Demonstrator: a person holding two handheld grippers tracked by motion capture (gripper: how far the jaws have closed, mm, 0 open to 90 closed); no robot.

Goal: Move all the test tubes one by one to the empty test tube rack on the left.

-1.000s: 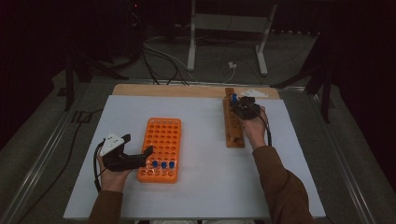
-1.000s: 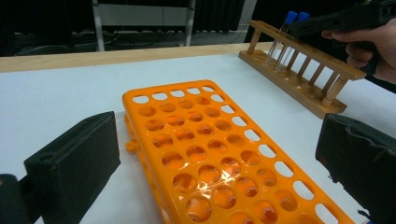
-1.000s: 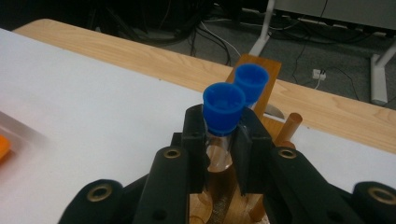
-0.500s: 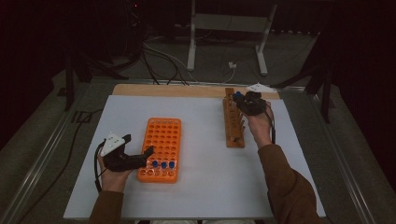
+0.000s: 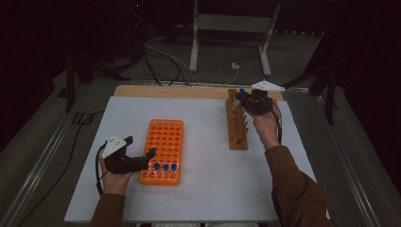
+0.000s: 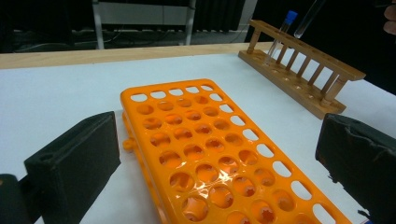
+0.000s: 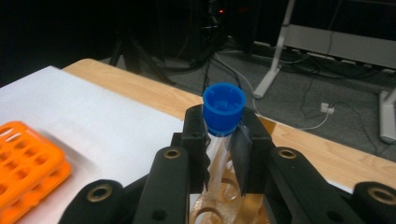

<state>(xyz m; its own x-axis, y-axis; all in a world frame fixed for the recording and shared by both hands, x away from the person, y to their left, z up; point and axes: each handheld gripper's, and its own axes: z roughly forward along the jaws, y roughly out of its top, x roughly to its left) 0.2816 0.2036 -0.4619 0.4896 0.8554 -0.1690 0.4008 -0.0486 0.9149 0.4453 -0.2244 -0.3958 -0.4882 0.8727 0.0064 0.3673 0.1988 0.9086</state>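
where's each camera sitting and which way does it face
High view: above the person's side, looking forward and down on the table; both forearms, left tool, right tool.
Left gripper view: on the left tool, facing the orange rack.
Right gripper view: on the right tool, shut on a blue-capped tube.
All three share the orange rack.

Cables and metal stand behind.
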